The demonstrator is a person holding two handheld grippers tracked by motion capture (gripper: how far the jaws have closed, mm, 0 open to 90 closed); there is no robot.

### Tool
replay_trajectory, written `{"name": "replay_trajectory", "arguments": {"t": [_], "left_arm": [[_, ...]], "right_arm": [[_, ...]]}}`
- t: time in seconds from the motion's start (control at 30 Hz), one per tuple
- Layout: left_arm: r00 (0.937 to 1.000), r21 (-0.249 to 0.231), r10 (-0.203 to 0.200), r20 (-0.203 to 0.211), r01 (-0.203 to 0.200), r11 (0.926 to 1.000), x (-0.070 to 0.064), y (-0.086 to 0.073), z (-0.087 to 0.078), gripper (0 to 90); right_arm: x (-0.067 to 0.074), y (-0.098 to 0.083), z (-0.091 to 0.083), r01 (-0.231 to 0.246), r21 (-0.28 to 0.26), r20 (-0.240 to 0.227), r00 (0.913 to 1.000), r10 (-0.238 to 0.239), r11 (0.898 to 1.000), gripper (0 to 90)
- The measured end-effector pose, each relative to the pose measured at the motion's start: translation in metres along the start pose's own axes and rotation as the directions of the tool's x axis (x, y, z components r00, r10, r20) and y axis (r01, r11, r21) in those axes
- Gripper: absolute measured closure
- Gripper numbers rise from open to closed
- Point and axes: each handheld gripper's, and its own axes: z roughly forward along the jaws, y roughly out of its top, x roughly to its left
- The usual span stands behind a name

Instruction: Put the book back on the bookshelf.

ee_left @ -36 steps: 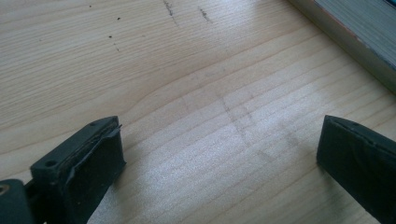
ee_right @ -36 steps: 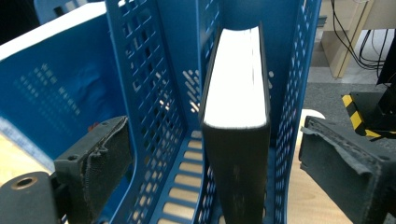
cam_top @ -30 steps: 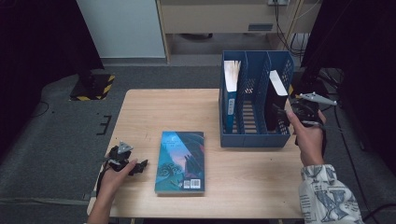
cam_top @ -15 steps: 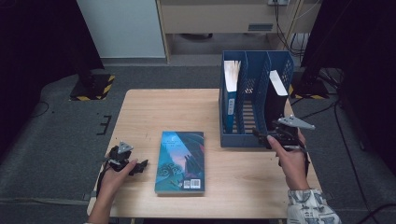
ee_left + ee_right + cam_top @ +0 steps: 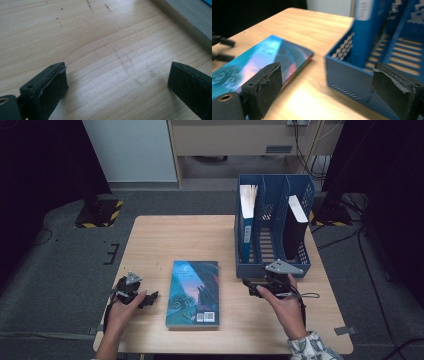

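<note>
Teal book [image 5: 193, 292], one, flat near desk [image 5: 165, 240] front edge between two empty, released grippers, left [image 5: 150, 298] and right [image 5: 248, 285]; blue file rack [image 5: 272, 268], one, two upright books, at right edge.

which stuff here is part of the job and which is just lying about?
In play:
- book with the teal cover, flat on the table, between both claws
- blue file rack, one slot free
- right claw, open, nearest the rack front
- left claw, open, beside the book

Lying about:
- blue book and black book already standing in the rack
- table
</note>
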Motion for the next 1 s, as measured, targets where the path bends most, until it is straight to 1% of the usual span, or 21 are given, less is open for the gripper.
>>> {"name": "replay_trajectory", "arguments": {"t": [0.07,0.13,0.2,0.3,0.47,0.53,0.6,0.63,0.67,0.77,0.83,0.9,0.97,1.0], "left_arm": [[0.9999,-0.012,-0.016,0.005,0.016,0.9998,0.0,0.0,-0.002,4.6],[0.9996,-0.022,-0.027,0.007,0.027,0.9994,-0.001,-0.001,-0.005,5.3],[0.9995,-0.033,-0.028,0.013,0.028,0.9991,-0.003,-0.002,-0.009,5.5],[0.9995,-0.048,-0.024,0.02,0.025,0.9986,-0.007,-0.002,-0.015,5.6],[0.9991,-0.082,-0.021,0.037,0.024,0.9963,-0.014,-0.001,-0.023,6.3],[0.9979,-0.093,-0.028,0.058,0.033,0.9951,-0.017,0.0,-0.024,6.6],[0.9974,-0.095,-0.02,0.069,0.027,0.9951,-0.02,0.001,-0.026,6.6],[0.9966,-0.103,-0.026,0.078,0.034,0.9941,-0.021,0.002,-0.026,6.6],[0.9951,-0.111,-0.028,0.095,0.039,0.993,-0.022,0.003,-0.027,6.7],[0.9919,-0.123,-0.017,0.126,0.032,0.9919,-0.028,0.008,-0.029,7.1],[0.989,-0.118,0.011,0.147,0.006,0.993,-0.032,0.011,-0.029,7.4],[0.9858,-0.118,0.029,0.165,-0.01,0.993,-0.038,0.014,-0.028,7.4],[0.9816,-0.12,0.039,0.187,-0.017,0.9927,-0.043,0.015,-0.027,7.4],[0.9793,-0.117,0.057,0.194,-0.035,0.9925,-0.047,0.017,-0.026,7.4]], "right_arm": [[0.006,-0.002,0.004,0.021,0.016,-0.017,0.9996,-0.021,1.0,10.0],[0.012,-0.003,0.007,0.024,0.021,-0.027,0.9994,-0.023,1.0,10.5],[0.017,-0.004,0.011,0.018,0.024,-0.045,0.9988,-0.017,1.0,10.6],[0.023,-0.005,0.015,0.032,0.035,-0.055,0.998,-0.03,0.999,11.0],[0.031,-0.009,0.023,0.052,0.052,-0.075,0.996,-0.048,0.997,15.1],[0.034,-0.011,0.026,0.054,0.06,-0.087,0.995,-0.049,0.997,17.2],[0.037,-0.013,0.03,0.058,0.069,-0.095,0.9941,-0.051,0.996,18.9],[0.039,-0.013,0.033,0.062,0.07,-0.1,0.9935,-0.055,0.996,19.1],[0.041,-0.014,0.034,0.061,0.079,-0.106,0.993,-0.052,0.995,19.1],[0.046,-0.017,0.044,0.059,0.098,-0.127,0.9909,-0.047,0.993,19.5],[0.049,-0.02,0.05,0.058,0.119,-0.135,0.99,-0.042,0.991,19.4],[0.052,-0.024,0.056,0.064,0.143,-0.152,0.9875,-0.042,0.988,19.4],[0.055,-0.027,0.062,0.07,0.172,-0.175,0.9837,-0.039,0.983,19.2],[0.057,-0.028,0.064,0.07,0.182,-0.182,0.9826,-0.036,0.981,19.6]]}}
